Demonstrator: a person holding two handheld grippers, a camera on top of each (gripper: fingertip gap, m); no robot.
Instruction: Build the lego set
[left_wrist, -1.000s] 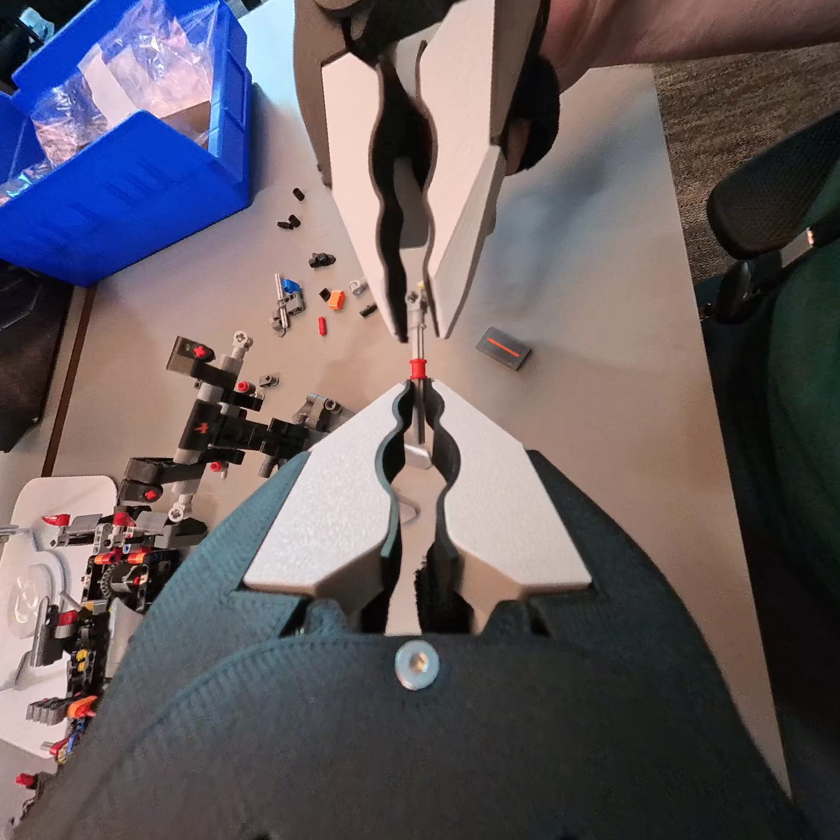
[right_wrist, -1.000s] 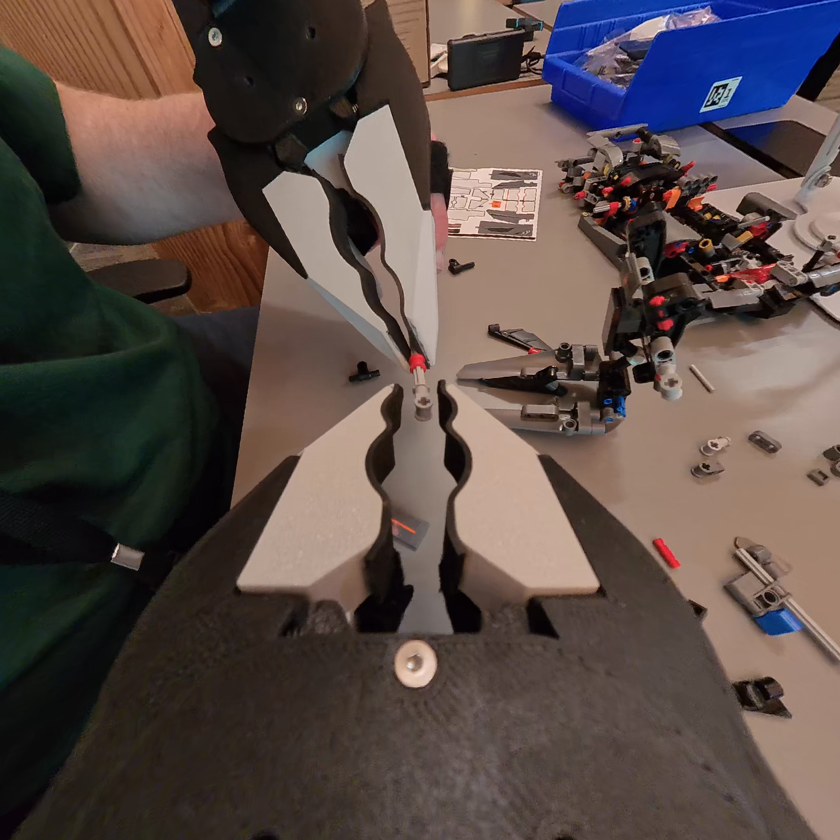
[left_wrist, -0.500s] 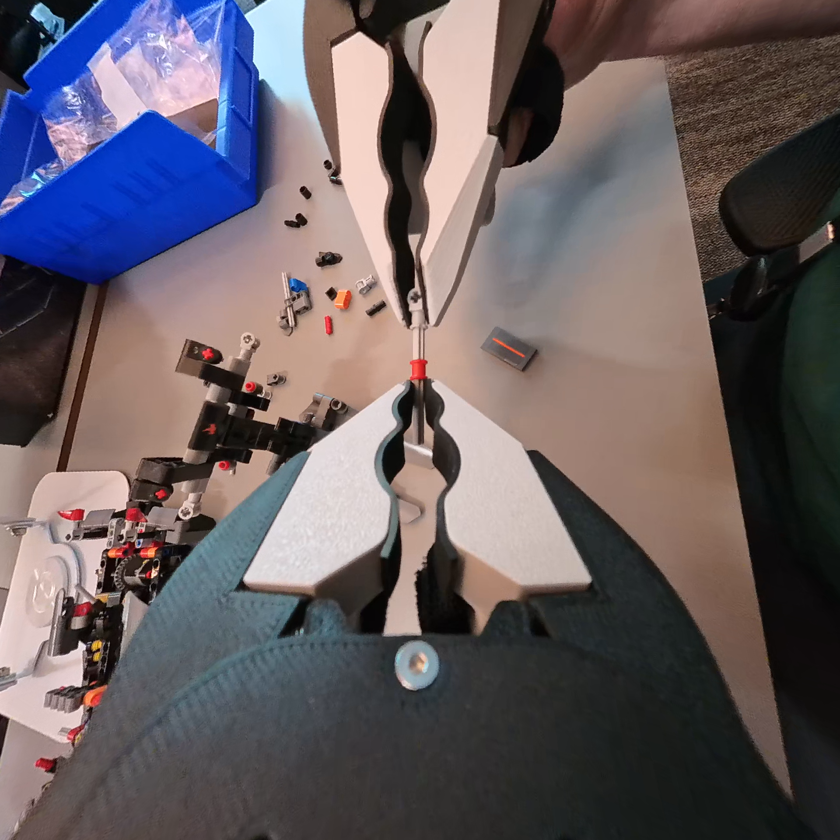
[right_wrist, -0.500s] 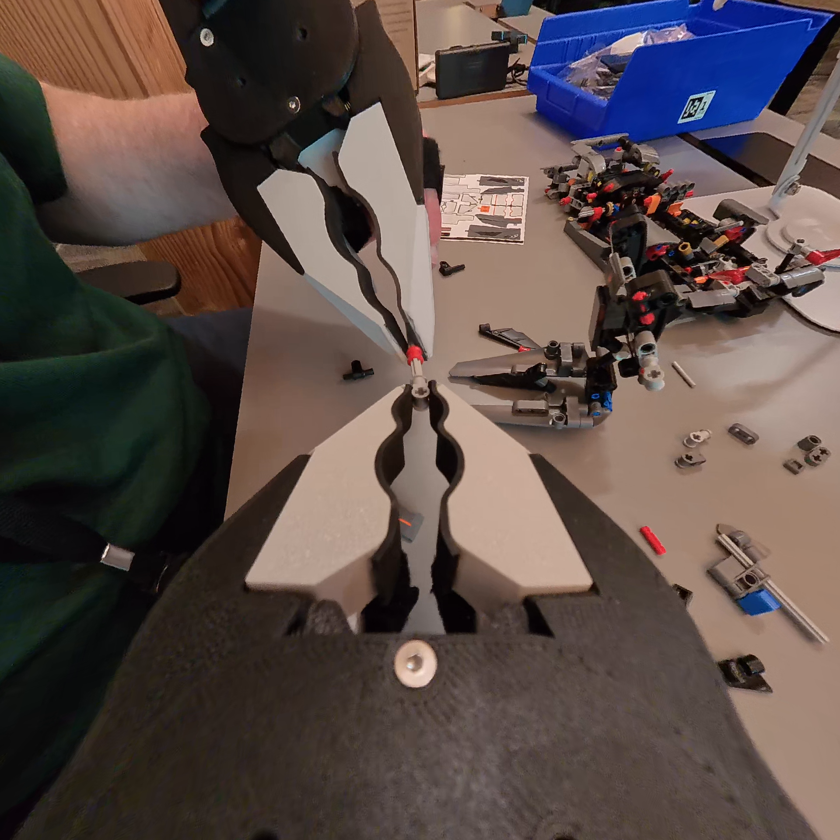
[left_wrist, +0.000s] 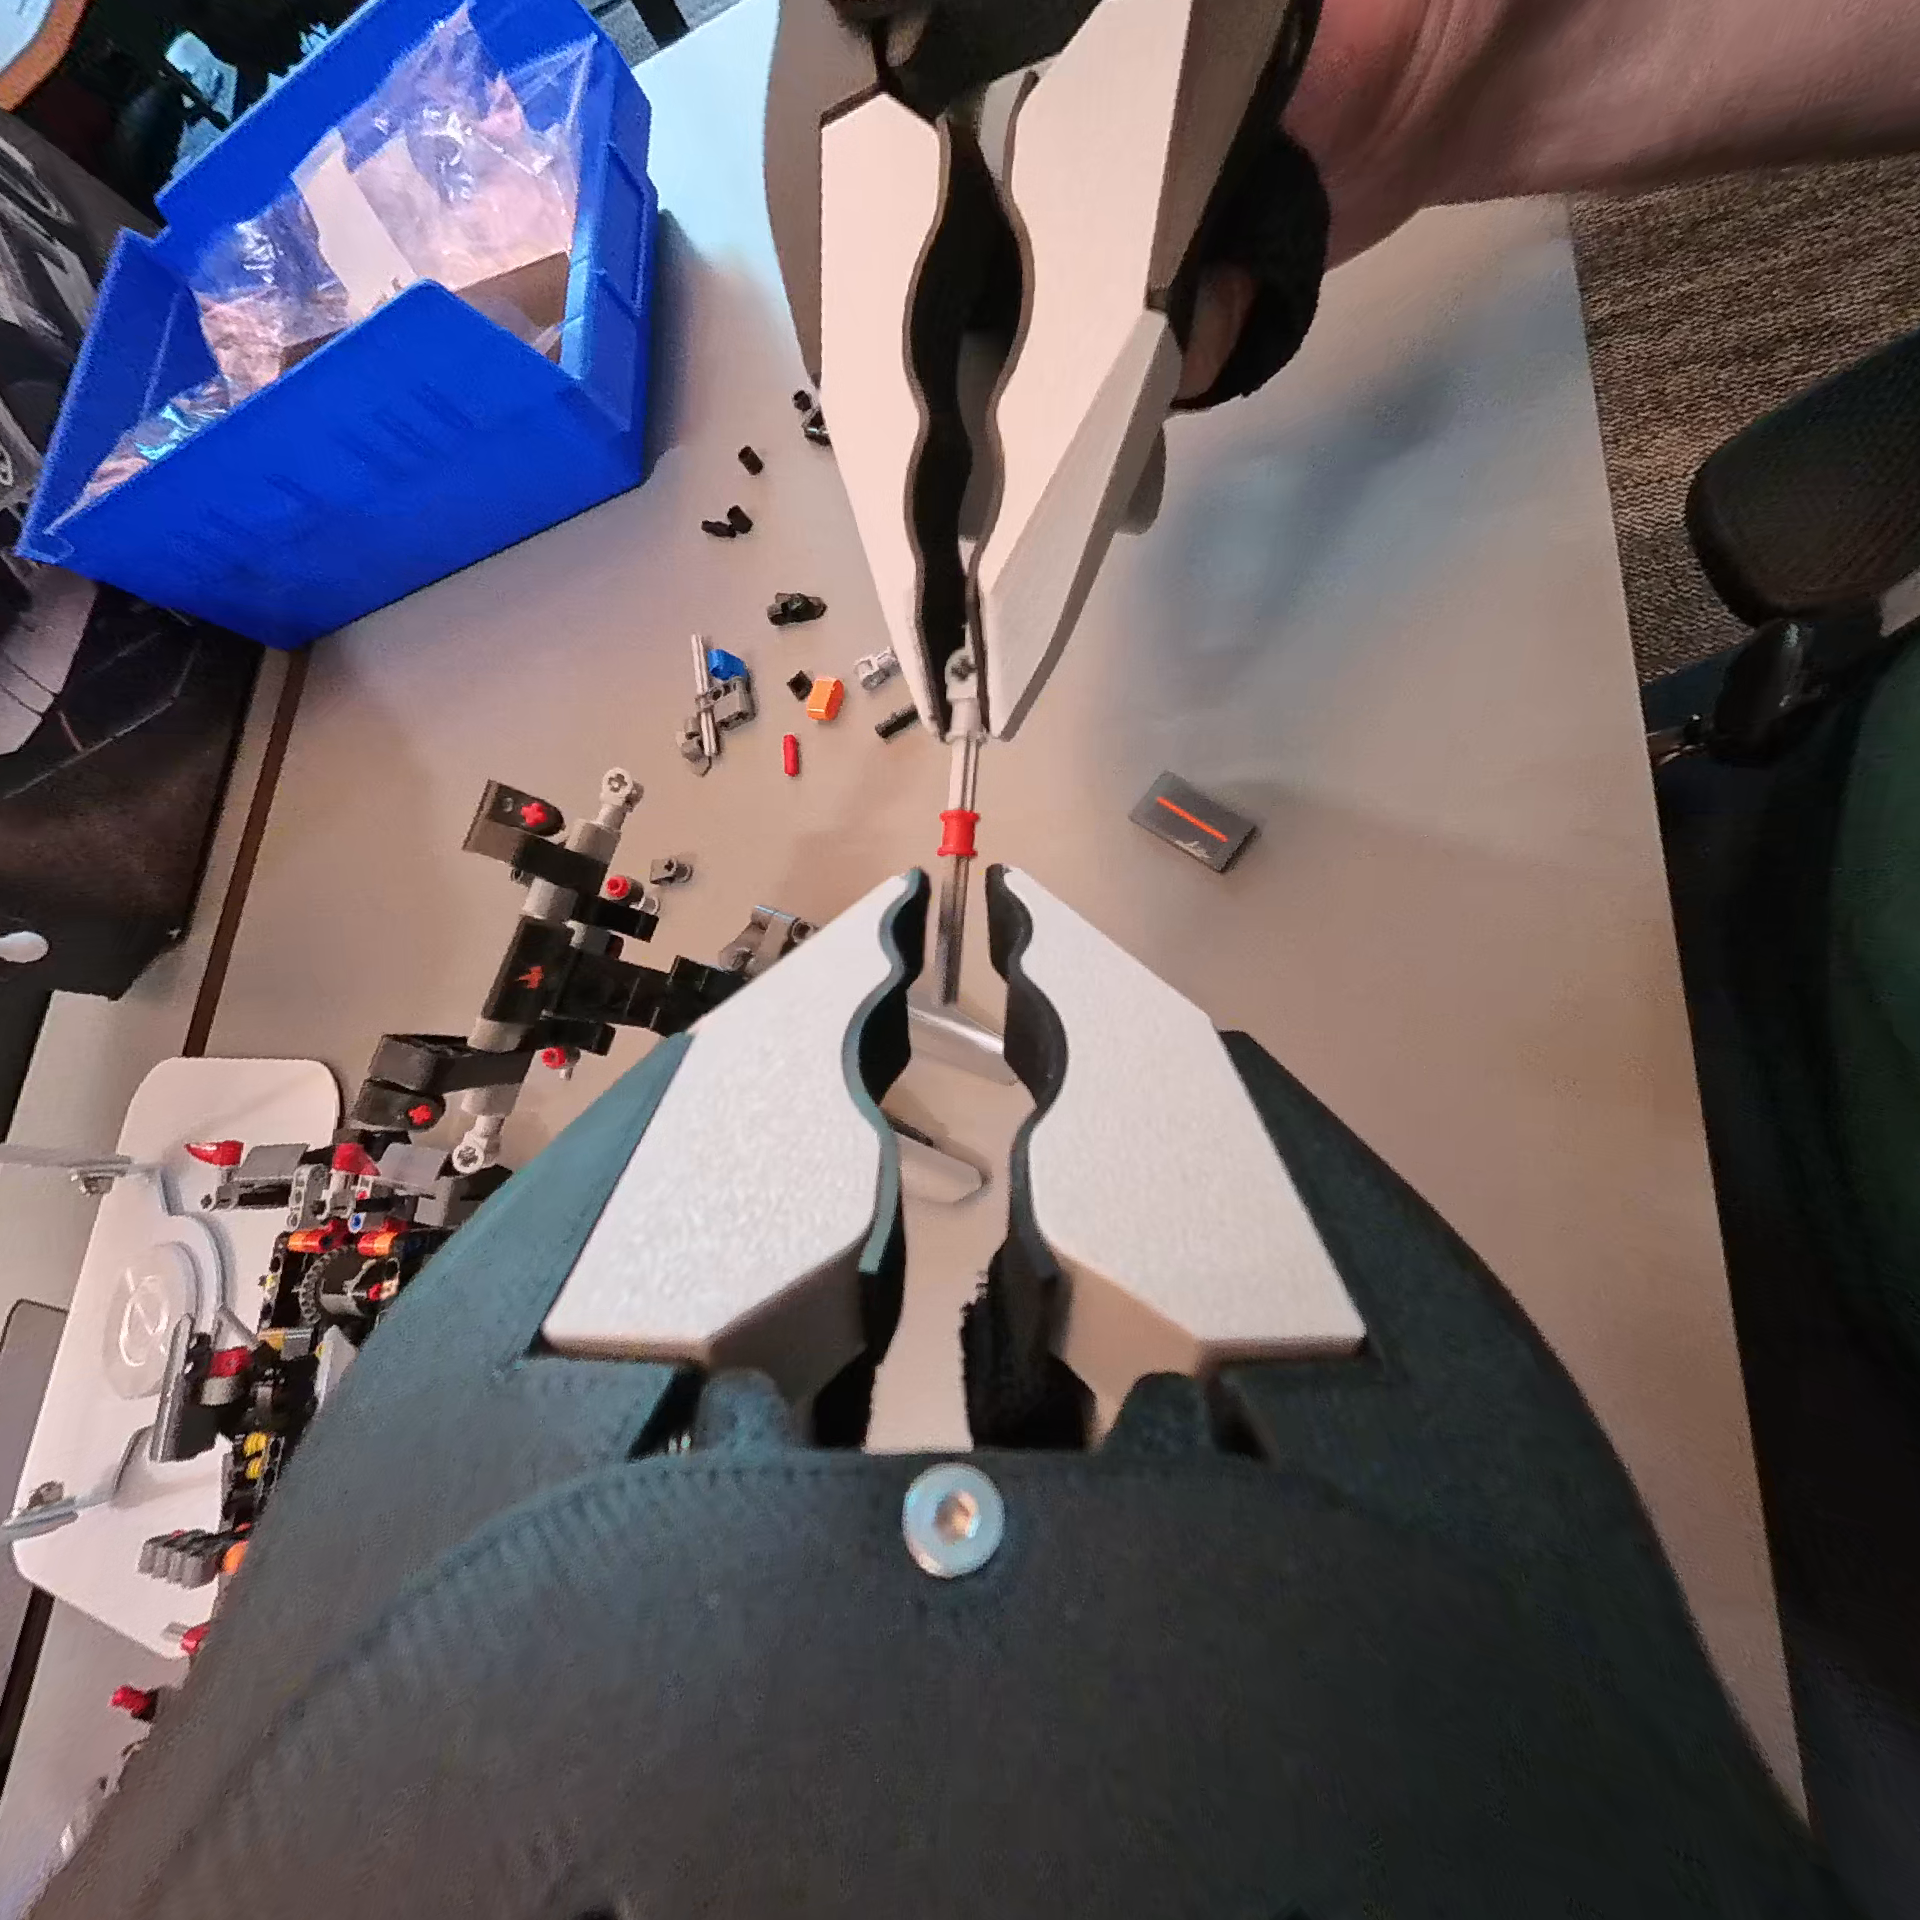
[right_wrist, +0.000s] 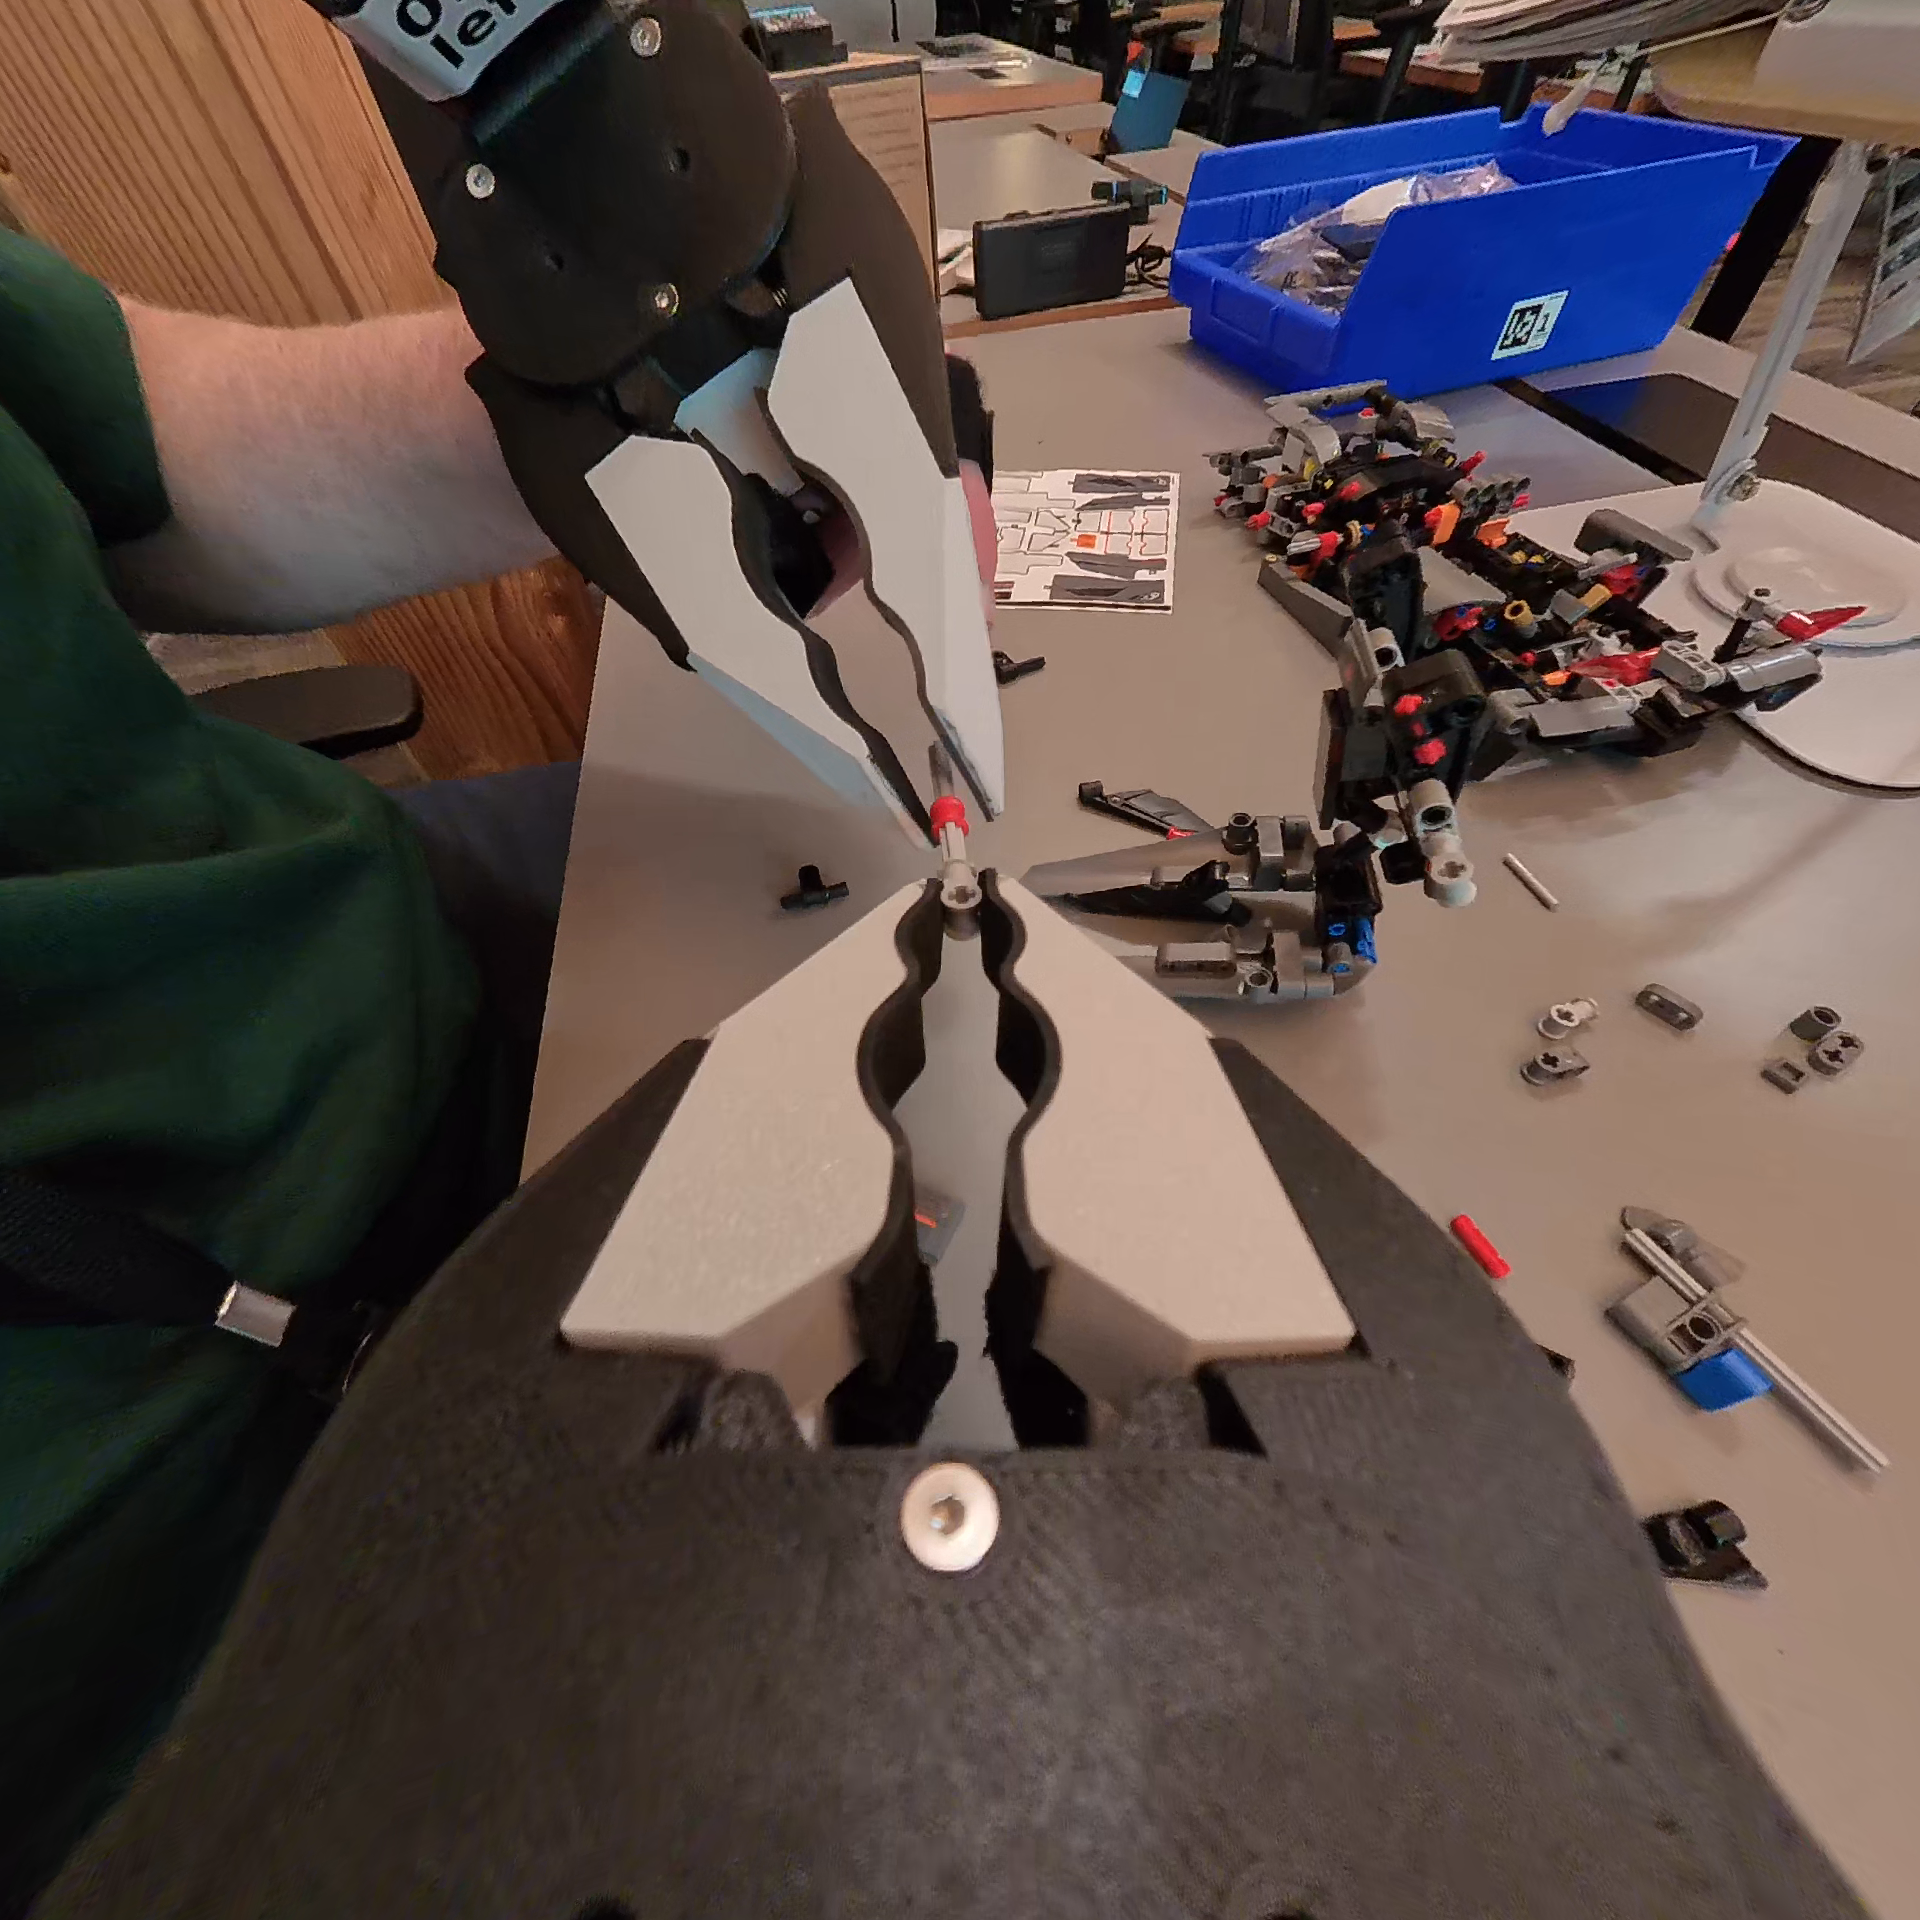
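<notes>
A thin grey axle (left_wrist: 964, 774) with a red bush (left_wrist: 957, 831) spans the gap between both grippers, above the grey table (left_wrist: 1403, 935). My right gripper (right_wrist: 961, 888) is shut on the light grey connector (right_wrist: 961, 896) at one end of the axle. It shows from above in the left wrist view (left_wrist: 966, 727). My left gripper (left_wrist: 953, 878) has its jaws slightly apart around the axle's other end, with a gap on both sides. In the right wrist view the left gripper (right_wrist: 956, 821) sits just behind the red bush (right_wrist: 948, 814).
The part-built black and grey model (right_wrist: 1455, 644) and a grey wing piece (right_wrist: 1195, 894) lie to the right. Also in view are a blue bin (right_wrist: 1455, 270), a sticker sheet (right_wrist: 1086, 540), loose small parts (left_wrist: 769, 696), a dark tile (left_wrist: 1193, 821) and a chair (left_wrist: 1808, 499). Only a small space, under 4 cm, lies between the two pairs of fingers.
My right gripper has closed on the grey connector. My left gripper's jaws have parted slightly around the axle. Both grippers stay tip to tip.
</notes>
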